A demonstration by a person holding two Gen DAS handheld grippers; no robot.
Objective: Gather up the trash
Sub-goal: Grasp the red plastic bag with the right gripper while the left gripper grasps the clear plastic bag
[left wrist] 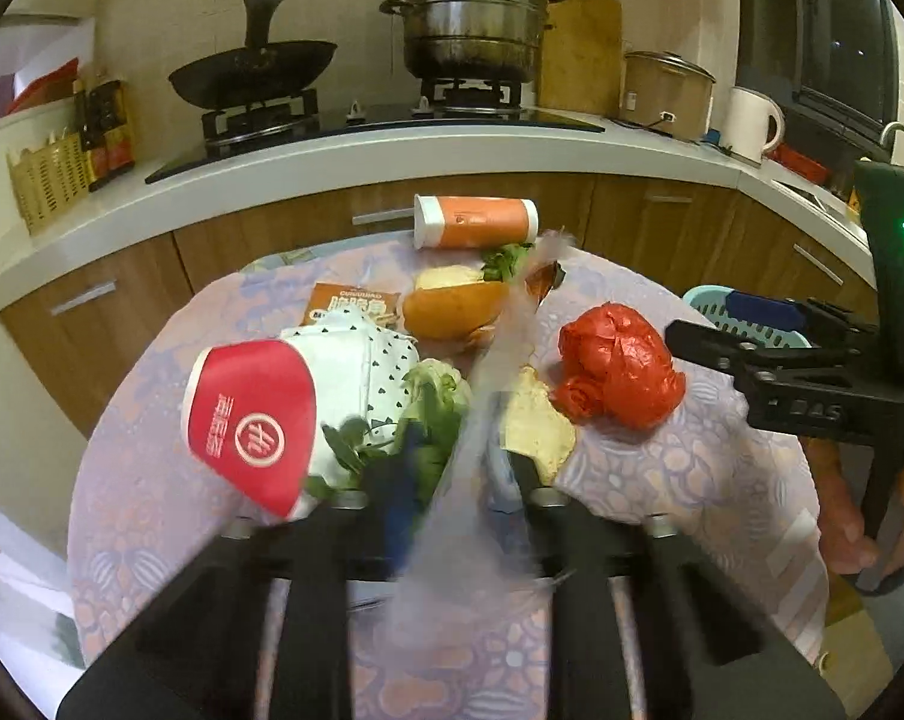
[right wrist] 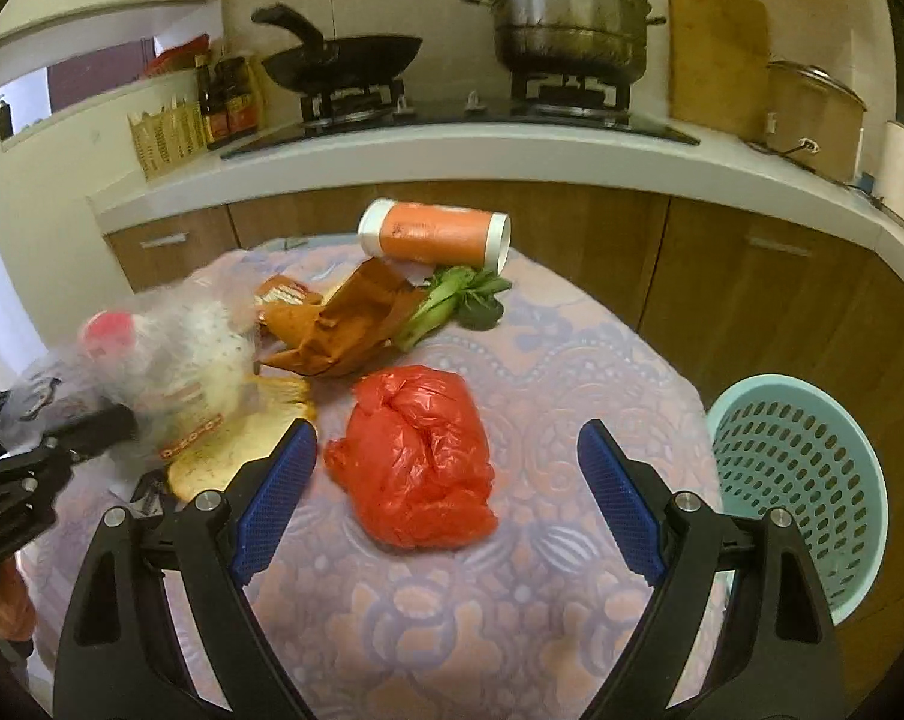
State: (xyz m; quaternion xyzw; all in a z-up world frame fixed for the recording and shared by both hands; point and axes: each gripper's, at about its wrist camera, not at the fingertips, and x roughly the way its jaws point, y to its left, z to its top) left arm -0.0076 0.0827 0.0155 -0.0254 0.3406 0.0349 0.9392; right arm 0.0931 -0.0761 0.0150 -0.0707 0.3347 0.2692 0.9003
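Note:
My left gripper (left wrist: 460,462) is shut on a clear plastic bag (left wrist: 511,324), which streaks up blurred between its pads. In the right wrist view that left gripper (right wrist: 116,423) holds the clear bag (right wrist: 164,348) raised over the table's left side. My right gripper (right wrist: 446,438) stands open, and a crumpled red plastic bag (right wrist: 416,456) lies on the cloth between and just past its blue pads (right wrist: 278,492). Around it lie a red paper cup (left wrist: 254,420), a white dotted cloth (left wrist: 362,360), a bun (left wrist: 452,306), greens (right wrist: 452,300) and an orange canister (right wrist: 434,234) on its side.
A teal perforated basket (right wrist: 799,480) stands beside the round clothed table (right wrist: 452,630) at the right. Behind the table runs a counter (right wrist: 511,150) with a wok (right wrist: 344,60), a steamer pot (right wrist: 571,18) and a rice cooker (right wrist: 811,108). A hand (left wrist: 847,516) holds the right gripper's handle.

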